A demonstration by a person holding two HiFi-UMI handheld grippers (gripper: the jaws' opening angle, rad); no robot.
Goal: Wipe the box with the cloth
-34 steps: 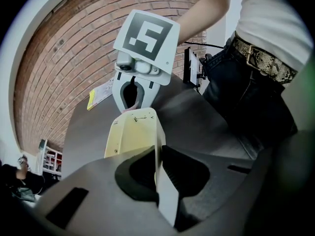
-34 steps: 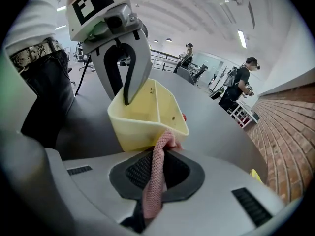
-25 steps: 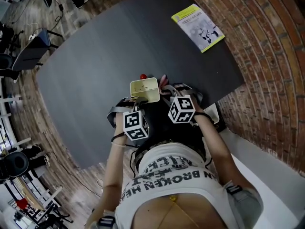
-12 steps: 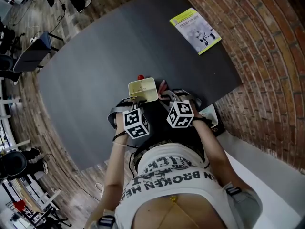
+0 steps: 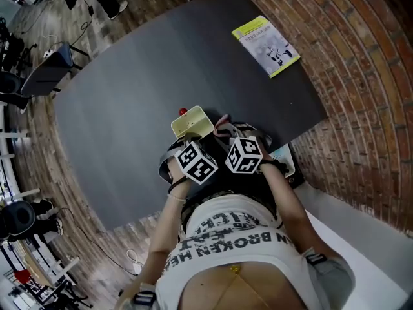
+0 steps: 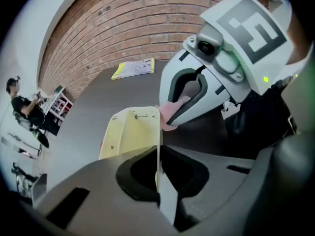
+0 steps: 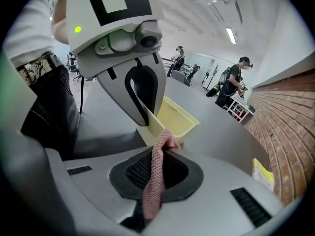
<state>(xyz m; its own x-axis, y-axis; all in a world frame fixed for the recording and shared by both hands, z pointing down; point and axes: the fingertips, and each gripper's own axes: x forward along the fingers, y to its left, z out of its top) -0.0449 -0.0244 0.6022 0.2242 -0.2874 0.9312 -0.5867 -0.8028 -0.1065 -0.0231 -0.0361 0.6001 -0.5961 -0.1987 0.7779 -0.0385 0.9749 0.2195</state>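
Observation:
A pale yellow open box (image 5: 192,122) is at the near edge of the dark table (image 5: 129,95), with a small red thing (image 5: 182,111) at its far corner. My left gripper (image 5: 187,138) grips the box's near wall (image 6: 158,151); its jaws have just been closing, with the thin wall between them. My right gripper (image 5: 225,129) is to the right of the box, shut on a pink knitted cloth (image 7: 156,173). The cloth's end (image 6: 170,114) touches the box's rim. In the right gripper view the box (image 7: 176,118) lies just past the cloth, under the left gripper (image 7: 141,113).
A yellow-green booklet (image 5: 266,37) lies at the table's far right corner. A brick surface (image 5: 361,76) runs along the right side. The person's body presses against the near table edge. People and desks (image 7: 235,85) are far off across the room.
My left gripper has rolled, so its marker cube now sits turned and closer to the right one. The box has swung a little anticlockwise with it. The right gripper has barely moved.

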